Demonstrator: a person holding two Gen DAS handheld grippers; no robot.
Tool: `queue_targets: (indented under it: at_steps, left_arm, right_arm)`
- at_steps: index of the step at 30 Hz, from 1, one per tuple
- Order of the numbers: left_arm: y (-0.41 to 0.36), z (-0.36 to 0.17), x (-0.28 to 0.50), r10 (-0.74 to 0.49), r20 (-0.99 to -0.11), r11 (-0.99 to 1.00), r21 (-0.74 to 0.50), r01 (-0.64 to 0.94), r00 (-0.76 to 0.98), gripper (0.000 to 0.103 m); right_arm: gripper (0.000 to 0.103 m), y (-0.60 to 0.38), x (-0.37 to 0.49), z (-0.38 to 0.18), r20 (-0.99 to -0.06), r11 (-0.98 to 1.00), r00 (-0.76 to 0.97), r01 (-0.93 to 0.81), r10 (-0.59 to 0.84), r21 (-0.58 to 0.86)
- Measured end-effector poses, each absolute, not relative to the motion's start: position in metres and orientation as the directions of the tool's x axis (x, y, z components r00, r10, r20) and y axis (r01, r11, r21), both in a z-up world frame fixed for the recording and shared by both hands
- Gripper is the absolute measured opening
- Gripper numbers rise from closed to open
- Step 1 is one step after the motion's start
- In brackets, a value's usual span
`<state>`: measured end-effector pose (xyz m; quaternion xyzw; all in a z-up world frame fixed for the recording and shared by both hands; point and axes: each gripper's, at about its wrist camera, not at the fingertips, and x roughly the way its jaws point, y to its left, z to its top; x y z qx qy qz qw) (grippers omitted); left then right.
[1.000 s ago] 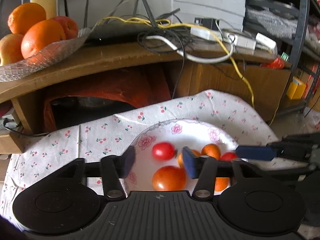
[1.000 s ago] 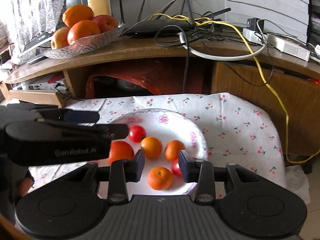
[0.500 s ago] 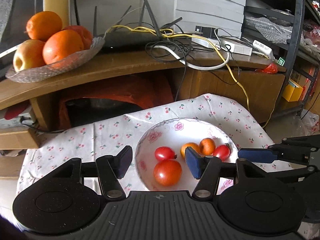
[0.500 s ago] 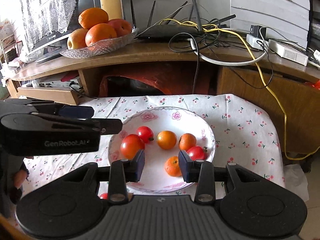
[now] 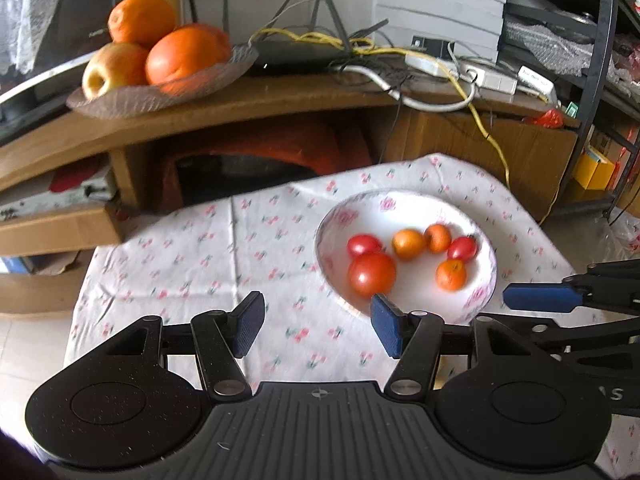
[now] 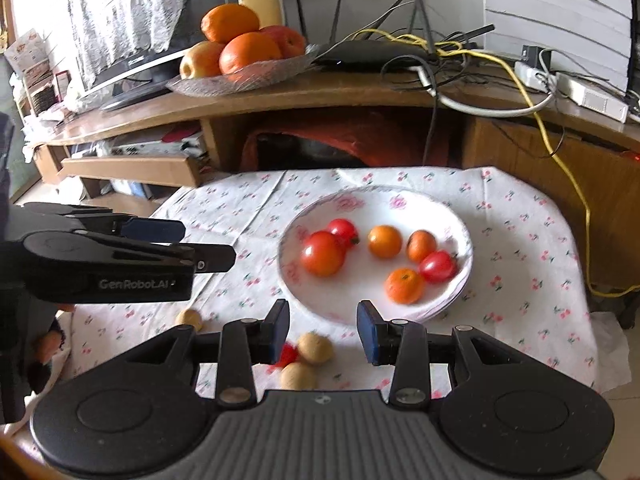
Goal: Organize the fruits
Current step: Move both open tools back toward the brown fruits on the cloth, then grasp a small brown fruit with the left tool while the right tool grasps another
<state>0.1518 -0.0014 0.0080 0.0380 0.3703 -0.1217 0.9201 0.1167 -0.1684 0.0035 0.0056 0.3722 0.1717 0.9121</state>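
A white flowered plate [image 6: 456, 216] [image 5: 486, 248] on the floral tablecloth holds a big tomato [image 6: 322, 253] [image 5: 371, 274], two small red tomatoes and three small oranges. On the cloth in front of the plate lie several tan round fruits [image 6: 316, 347] and a red bit [image 6: 287, 355]. My right gripper [image 6: 323, 332] hovers open above those tan fruits, holding nothing. Left of the plate, my left gripper [image 5: 316, 324] hangs open and empty over the cloth; from the right wrist it appears at the left [image 6: 200, 246].
Behind the table a wooden shelf [image 6: 360, 92] carries a glass dish of oranges and apples [image 6: 240, 48], a router [image 6: 372, 54], tangled cables and power strips. A TV [image 6: 132, 72] stands at the left. A yellow cable [image 6: 576, 192] drops at the right.
Both grippers pulled back and up from the plate; the left one also shifted left. The tan fruits in front of the plate came into the right wrist view. Both jaws stayed open.
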Motion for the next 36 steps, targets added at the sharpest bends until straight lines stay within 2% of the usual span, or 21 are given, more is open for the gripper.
queue_targets:
  at_steps: [10, 16, 23, 27, 36]
  left_arm:
    - [0.014, -0.026, 0.138, -0.164, -0.757, 0.969, -0.004, 0.247, 0.633, 0.065]
    - [0.012, -0.050, 0.136, -0.138, -0.786, 0.966, 0.027, 0.257, 0.602, 0.061]
    - [0.013, -0.059, 0.139, -0.139, -0.786, 0.968, 0.021, 0.250, 0.603, 0.051]
    - [0.012, -0.057, 0.137, -0.142, -0.784, 0.968, 0.019, 0.251, 0.604, 0.033]
    - [0.009, -0.052, 0.125, -0.180, -0.787, 0.957, -0.002, 0.289, 0.590, 0.031]
  right_arm:
    - [0.038, -0.159, 0.092, -0.015, -0.714, 0.931, 0.614, -0.330, 0.337, 0.156]
    - [0.038, -0.160, 0.092, -0.024, -0.735, 0.925, 0.585, -0.349, 0.343, 0.153]
    - [0.038, -0.164, 0.096, -0.029, -0.747, 0.925, 0.571, -0.349, 0.340, 0.154]
    - [0.038, -0.165, 0.097, -0.032, -0.752, 0.926, 0.570, -0.347, 0.332, 0.147]
    - [0.038, -0.150, 0.106, -0.039, -0.750, 0.909, 0.558, -0.393, 0.355, 0.138]
